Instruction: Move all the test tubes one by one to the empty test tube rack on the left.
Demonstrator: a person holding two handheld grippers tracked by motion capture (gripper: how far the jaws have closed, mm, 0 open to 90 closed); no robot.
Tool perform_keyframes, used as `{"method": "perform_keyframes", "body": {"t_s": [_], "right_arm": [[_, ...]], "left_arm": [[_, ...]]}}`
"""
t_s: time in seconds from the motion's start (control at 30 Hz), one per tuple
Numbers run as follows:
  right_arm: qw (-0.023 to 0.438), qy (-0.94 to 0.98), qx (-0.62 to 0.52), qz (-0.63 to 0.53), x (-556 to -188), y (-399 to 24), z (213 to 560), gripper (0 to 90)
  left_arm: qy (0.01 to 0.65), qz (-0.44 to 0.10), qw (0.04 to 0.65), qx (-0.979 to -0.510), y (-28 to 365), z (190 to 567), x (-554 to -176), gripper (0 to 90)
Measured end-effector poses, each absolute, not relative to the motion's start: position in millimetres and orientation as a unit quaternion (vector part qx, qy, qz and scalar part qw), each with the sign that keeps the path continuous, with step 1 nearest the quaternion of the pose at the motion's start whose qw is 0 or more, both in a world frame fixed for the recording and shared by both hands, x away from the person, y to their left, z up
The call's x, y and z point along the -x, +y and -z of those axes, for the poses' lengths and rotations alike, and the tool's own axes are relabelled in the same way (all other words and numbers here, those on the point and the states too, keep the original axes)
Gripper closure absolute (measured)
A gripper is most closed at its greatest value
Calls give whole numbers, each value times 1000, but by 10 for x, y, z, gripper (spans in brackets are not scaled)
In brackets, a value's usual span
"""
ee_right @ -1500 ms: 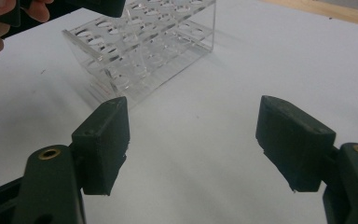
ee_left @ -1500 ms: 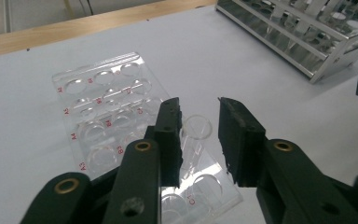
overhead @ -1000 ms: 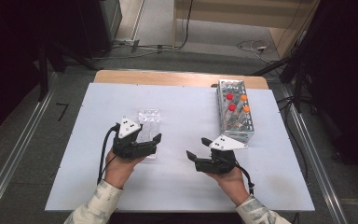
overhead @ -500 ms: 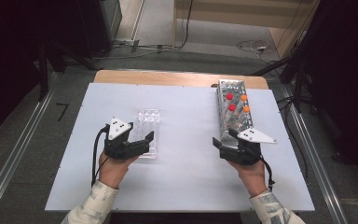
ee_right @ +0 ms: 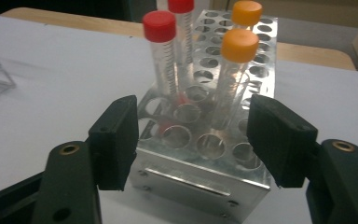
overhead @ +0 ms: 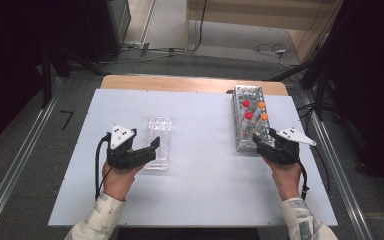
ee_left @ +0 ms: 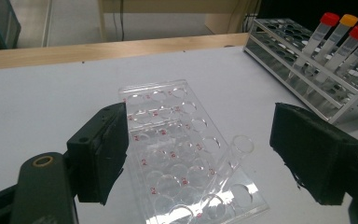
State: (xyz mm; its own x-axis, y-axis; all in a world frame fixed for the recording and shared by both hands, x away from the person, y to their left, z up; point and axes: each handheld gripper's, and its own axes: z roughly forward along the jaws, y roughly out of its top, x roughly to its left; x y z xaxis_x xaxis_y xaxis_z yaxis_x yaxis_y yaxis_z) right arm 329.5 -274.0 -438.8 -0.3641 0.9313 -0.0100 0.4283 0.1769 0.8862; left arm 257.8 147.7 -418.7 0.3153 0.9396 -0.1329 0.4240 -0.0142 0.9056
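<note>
item, table point(overhead: 200, 165): a pale grey-blue top, carrying two groups of things, one to the left and one to the right, well apart.

item, clear plastic tray point(overhead: 158, 141) point(ee_left: 186, 154): lying flat on the left half of the table, its rows of round wells marked in small red print. a clear tube point(ee_left: 228, 161) is lying tilted across the tray's near right corner, open mouth pointing away.

item, left gripper point(overhead: 147, 152) point(ee_left: 198, 154): sitting low over the tray's near end, its jaws standing spread to either side of the tray and pressing on nothing.

item, metal rack point(overhead: 250, 122) point(ee_right: 205, 135): standing on the right half of the table, near the far edge, a block of round holes. four capped tubes are standing upright in it (two with red caps point(ee_right: 160, 25), two with orange caps point(ee_right: 240, 45)).

item, right gripper point(overhead: 265, 142) point(ee_right: 191, 140): pointing at the rack's near end, just beside it. its jaws have just been closing, yet they are standing apart, flanking the rack's front corner without touching it; nothing is pinched between them.
</note>
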Motion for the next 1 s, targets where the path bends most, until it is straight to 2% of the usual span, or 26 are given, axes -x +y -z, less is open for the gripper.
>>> {"method": "perform_keyframes", "body": {"t_s": [0.13, 0.47, 0.7, 1.0], "right_arm": [[304, 696, -493, -424, -3439, -2754, 4438, 469], [302, 689, -504, -424, -3549, -2779, 4508, 586], [305, 690, -504, -420, -3589, -2764, 4550, 640], [302, 691, -506, -418, -3609, -2760, 4574, 664]], "left_arm": [[518, -272, 472, -659, 1474, 4194, -2580, 199], [519, -274, 471, -659, 1470, 4193, -2578, 201], [518, -273, 470, -660, 1472, 4195, -2580, 202], [519, -274, 469, -660, 1469, 4195, -2577, 204]]}}
